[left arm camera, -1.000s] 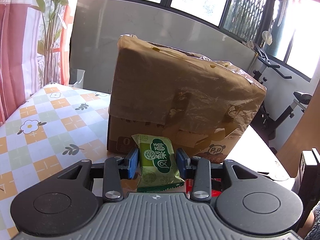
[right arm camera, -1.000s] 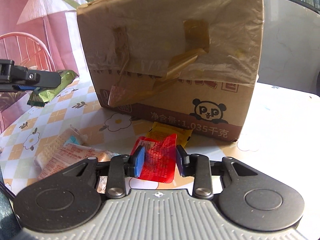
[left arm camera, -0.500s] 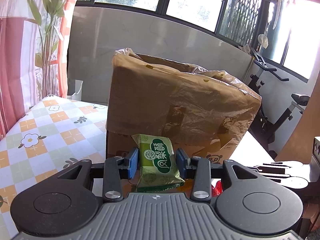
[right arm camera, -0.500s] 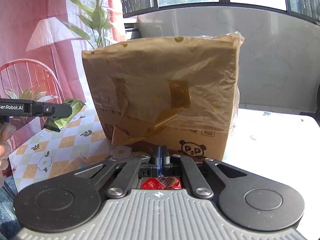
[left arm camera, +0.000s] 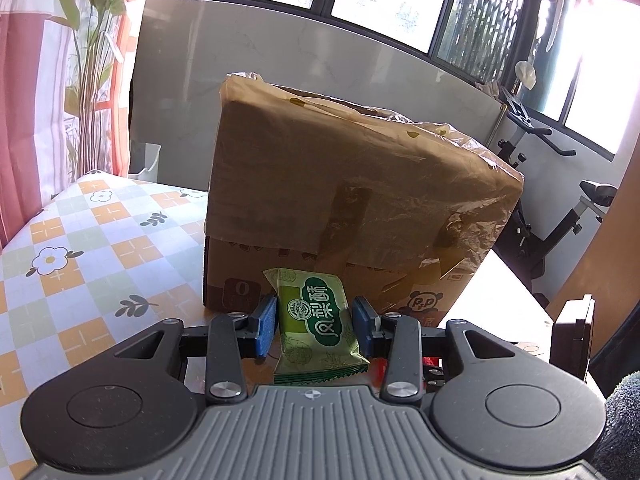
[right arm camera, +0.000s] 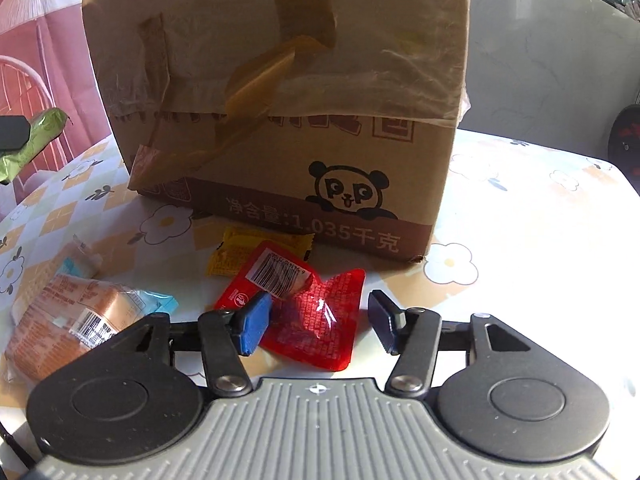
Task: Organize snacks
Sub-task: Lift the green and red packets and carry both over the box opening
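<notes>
The left gripper [left arm camera: 315, 323] pinches a green snack packet [left arm camera: 316, 322] upright before the cardboard box [left arm camera: 348, 200]. The right gripper [right arm camera: 320, 320] – jaws just opened wide – straddles a red packet [right arm camera: 308, 312] lying loose on the table [right arm camera: 520, 208] (yellow packet [right arm camera: 256, 256] just behind).

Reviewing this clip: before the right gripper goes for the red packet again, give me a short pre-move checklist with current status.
1. Left gripper holding the green snack packet: ok, pads press on both sides.
2. Right gripper open: ok, its jaws have just been opening and stand wide, pads not pressing.
3. Red packet lined up between the right fingers: ok, it lies on the table, left pad overlapping its edge.
4. Neighbours clear of the grasp: not ok, the yellow packet is tucked partly under the red one.
5. Cardboard box open for dropping snacks in: cannot tell, its top is not visible.
6. Orange wrapped snack out of the way: ok, off to the left.
</notes>
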The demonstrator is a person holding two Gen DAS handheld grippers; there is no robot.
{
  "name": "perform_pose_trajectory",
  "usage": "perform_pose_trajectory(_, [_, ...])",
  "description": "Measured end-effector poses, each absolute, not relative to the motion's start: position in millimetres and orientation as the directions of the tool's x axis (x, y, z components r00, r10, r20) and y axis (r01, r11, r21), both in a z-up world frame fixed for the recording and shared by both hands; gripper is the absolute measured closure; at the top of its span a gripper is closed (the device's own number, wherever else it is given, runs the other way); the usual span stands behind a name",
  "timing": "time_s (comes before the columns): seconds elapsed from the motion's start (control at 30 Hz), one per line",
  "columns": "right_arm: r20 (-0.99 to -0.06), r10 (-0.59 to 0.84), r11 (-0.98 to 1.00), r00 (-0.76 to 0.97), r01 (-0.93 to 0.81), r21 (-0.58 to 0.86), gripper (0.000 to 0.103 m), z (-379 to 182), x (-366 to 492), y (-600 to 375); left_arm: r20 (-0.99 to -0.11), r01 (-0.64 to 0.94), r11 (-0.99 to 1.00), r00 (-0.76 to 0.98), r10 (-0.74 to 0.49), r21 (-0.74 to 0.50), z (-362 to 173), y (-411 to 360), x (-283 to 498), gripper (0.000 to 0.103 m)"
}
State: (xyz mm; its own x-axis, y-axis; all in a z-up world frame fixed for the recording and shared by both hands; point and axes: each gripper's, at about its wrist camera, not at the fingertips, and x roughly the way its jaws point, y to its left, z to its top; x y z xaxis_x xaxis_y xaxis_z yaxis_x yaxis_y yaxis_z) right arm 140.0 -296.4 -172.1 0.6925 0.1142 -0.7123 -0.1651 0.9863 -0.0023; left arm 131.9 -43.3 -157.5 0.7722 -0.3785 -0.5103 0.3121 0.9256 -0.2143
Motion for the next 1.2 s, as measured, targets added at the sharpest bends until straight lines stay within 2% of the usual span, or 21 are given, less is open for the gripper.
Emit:
perform_pose_trajectory(0.07, [-0.712,0.119,0.984,0.692,-0.176,-0.006,0.047,-171.8,141.3,-295.1,-0.515,0.307,0.926,0.770,-0.377,-0.219,-159.1,-42.3,132.7,0.061])
perform_pose_trajectory(0.1, [-0.711,0.121,0.983,0.693,-0.183,-0.011,0.054,-171.5,141.5,-294.2,-0.517,0.304,0.927,0.769,-0.376,-0.221,-159.9,-41.8,133.1,0.061])
perform_pose_trajectory(0.43, [-0.692,0.145,0.953,0.707,-0.288,-0.094,0.074,-167.7,125.0,-278.9,-0.525,0.297,0.929,0.766,-0.371,-0.222,-161.5,-44.0,132.7,0.061])
perform_pose_trajectory(0.53, [-0.674,0.157,0.957,0.722,-0.281,-0.078,0.091,-163.4,119.8,-279.2,-0.525,0.298,0.928,0.766,-0.371,-0.221,-161.0,-44.9,132.3,0.061])
perform_pose_trajectory(0.57, [-0.674,0.163,0.958,0.720,-0.279,-0.066,0.102,-161.9,119.0,-280.8,-0.524,0.299,0.929,0.766,-0.371,-0.220,-160.7,-45.3,131.8,0.061])
perform_pose_trajectory(0.93, [-0.640,0.202,0.965,0.741,-0.262,0.001,0.103,-148.0,100.3,-291.0,-0.510,0.305,0.926,0.773,-0.378,-0.223,-157.7,-42.0,127.5,0.061])
perform_pose_trajectory(1.2, [-0.548,0.245,0.961,0.800,-0.275,0.029,0.103,-103.7,67.5,-304.5,-0.485,0.318,0.923,0.786,-0.385,-0.217,-151.5,-42.9,125.5,0.061])
